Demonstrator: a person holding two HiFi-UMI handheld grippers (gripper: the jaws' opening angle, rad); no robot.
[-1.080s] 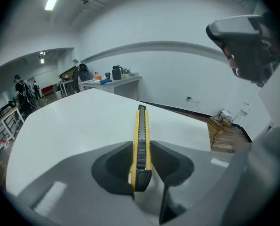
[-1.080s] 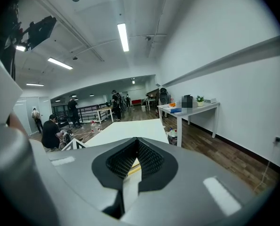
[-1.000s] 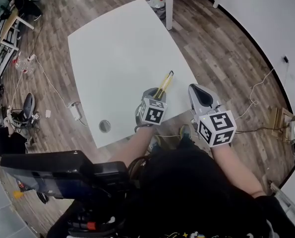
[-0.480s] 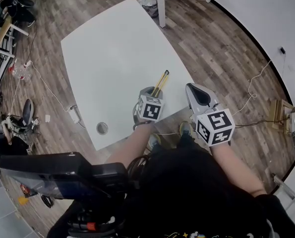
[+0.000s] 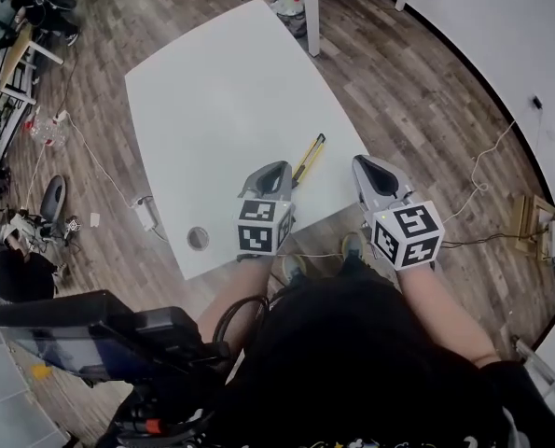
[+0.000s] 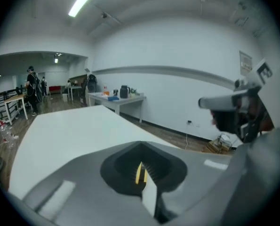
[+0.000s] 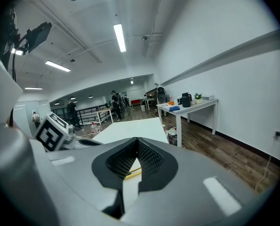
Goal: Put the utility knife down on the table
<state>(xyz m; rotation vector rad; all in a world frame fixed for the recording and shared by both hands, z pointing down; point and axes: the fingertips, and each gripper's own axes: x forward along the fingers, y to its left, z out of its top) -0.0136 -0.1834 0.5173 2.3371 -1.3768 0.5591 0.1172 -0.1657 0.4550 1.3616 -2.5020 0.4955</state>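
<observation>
The yellow and black utility knife point(image 5: 310, 157) lies flat on the white table point(image 5: 212, 110) near its front right edge. My left gripper point(image 5: 275, 174) sits just behind the knife's near end, jaws only slightly apart and holding nothing. In the left gripper view the knife point(image 6: 140, 173) appears as a thin yellow strip through the narrow gap between the jaws. My right gripper point(image 5: 375, 177) hovers at the table's edge to the right of the knife, jaws together and empty. Its own view shows a sliver of the knife point(image 7: 132, 172) through the slit.
A round hole point(image 5: 198, 238) marks the table near its front left corner. Cables point(image 5: 482, 171) trail over the wood floor on the right. Another white table's legs point(image 5: 314, 12) stand beyond the far end. Chairs and clutter point(image 5: 25, 26) line the left side.
The left gripper held the knife a second ago. It has let go and drawn back toward me and to the left, leaving the knife on the table. The right gripper barely moved.
</observation>
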